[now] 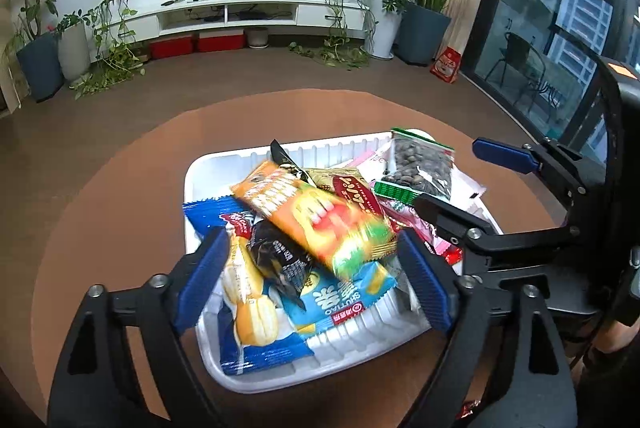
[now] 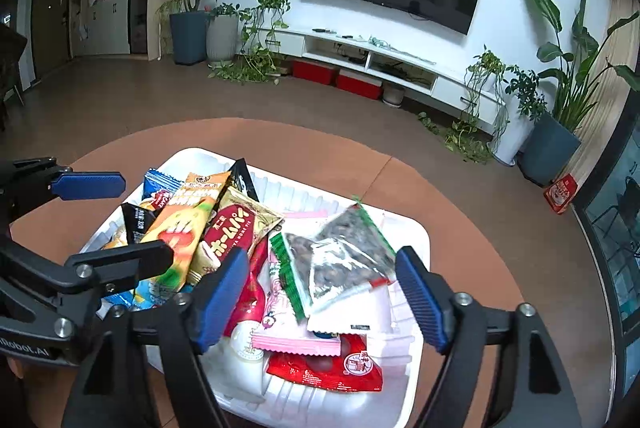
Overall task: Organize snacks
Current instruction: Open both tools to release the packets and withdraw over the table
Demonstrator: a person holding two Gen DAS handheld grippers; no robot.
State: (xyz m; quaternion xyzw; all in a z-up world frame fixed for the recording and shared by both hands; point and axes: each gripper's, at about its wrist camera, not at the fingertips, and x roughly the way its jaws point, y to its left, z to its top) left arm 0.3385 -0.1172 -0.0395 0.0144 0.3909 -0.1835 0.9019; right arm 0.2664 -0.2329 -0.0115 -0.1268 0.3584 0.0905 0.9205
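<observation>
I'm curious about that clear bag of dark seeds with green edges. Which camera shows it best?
The right wrist view: the seed bag lies near and unobstructed between the open right gripper fingers. The left wrist view shows it smaller, at the tray's far corner.

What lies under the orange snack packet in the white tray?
Under the orange snack packet lie a black packet and a blue packet, all in the white tray. Whatever lies beneath those is covered.

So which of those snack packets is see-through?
The green-edged bag of dark seeds, lying on top at the tray's right side; every other packet is printed and opaque.
</observation>
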